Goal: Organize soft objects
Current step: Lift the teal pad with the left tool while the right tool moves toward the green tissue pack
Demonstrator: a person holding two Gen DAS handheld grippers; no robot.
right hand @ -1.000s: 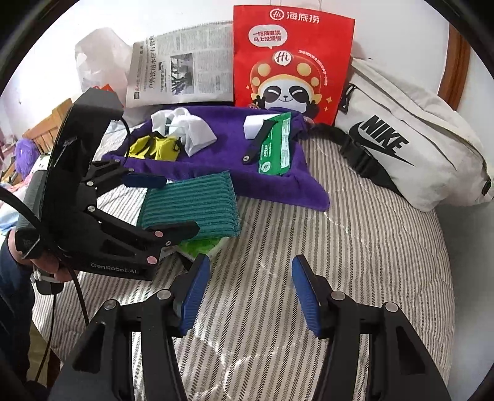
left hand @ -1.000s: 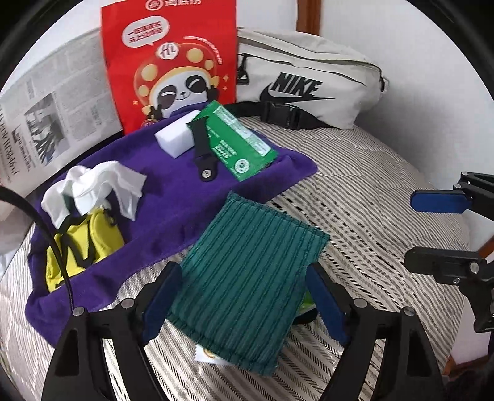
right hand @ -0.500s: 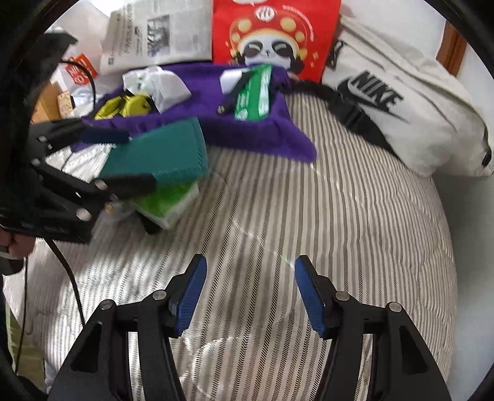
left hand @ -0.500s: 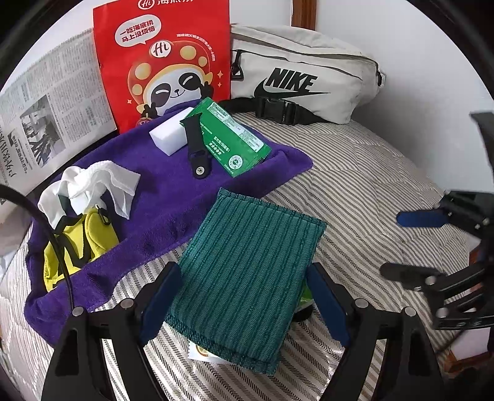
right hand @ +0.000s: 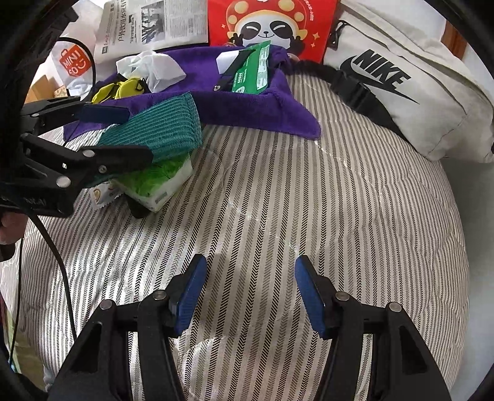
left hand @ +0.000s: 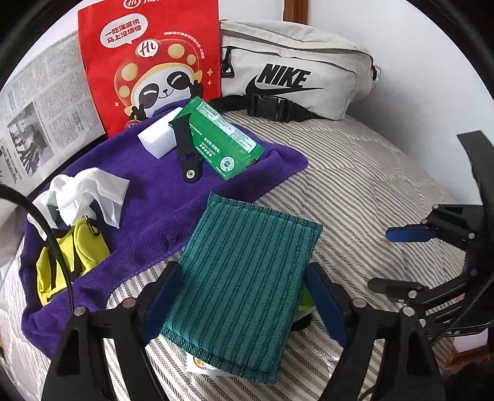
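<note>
The big white bag (left hand: 296, 61) says NIKE in black letters, with the swoosh sign; the red bag with a panda (left hand: 154, 61) has "Hi" in a round badge and Chinese words; a white plastic bag (right hand: 72, 66) says MINISO in red; the newspaper (right hand: 154, 27) print is too small to read.

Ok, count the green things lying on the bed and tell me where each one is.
3, perhaps more hidden. The ribbed teal-green cloth pad sits between the left gripper fingers, the leaf-printed green tissue pack lies under it, and the flat green foil packet rests on the purple towel.
</note>
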